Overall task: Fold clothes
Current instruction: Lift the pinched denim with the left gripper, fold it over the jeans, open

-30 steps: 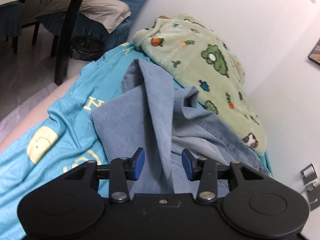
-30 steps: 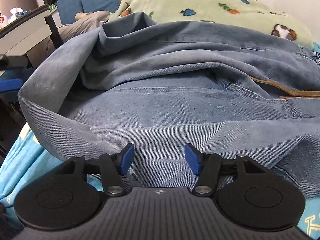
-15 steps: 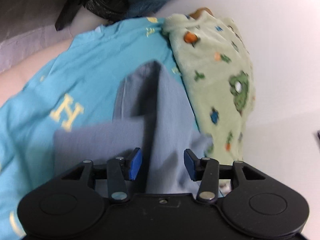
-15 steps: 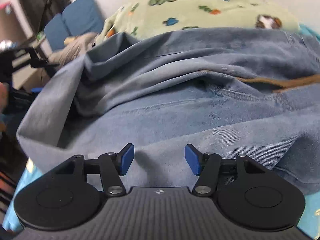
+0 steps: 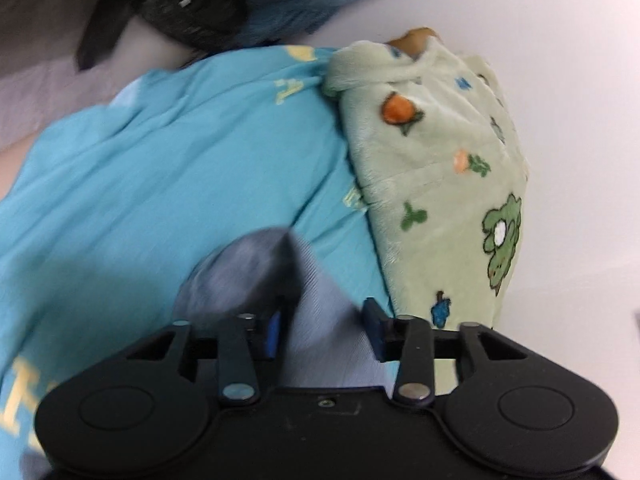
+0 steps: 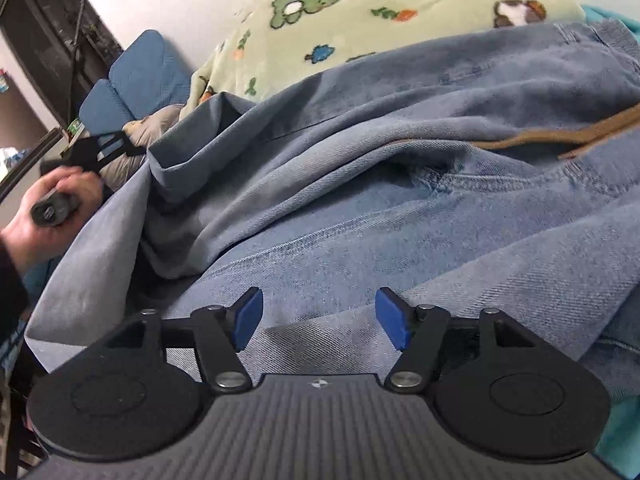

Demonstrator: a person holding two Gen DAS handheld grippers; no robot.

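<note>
A pair of light blue jeans (image 6: 360,184) lies crumpled on a turquoise sheet (image 5: 160,168). My right gripper (image 6: 320,318) is open, low over the jeans' near edge, with denim between its blue pads (image 6: 248,316). My left gripper (image 5: 324,330) is open over the end of a jeans leg (image 5: 288,280), whose fabric rises between the fingers. In the right wrist view the left gripper (image 6: 100,150) and the hand holding it sit at the far left, by the leg end.
A green fleece blanket (image 5: 432,184) with cartoon animals lies bunched along the white wall (image 5: 560,100). A dark bin (image 5: 192,4) and a chair leg stand on the floor beyond the bed. Blue cushions (image 6: 132,80) sit at the back left.
My left gripper has moved forward along the jeans leg to its far end, so more sheet and blanket show. My right gripper has stayed over the jeans and tilted slightly.
</note>
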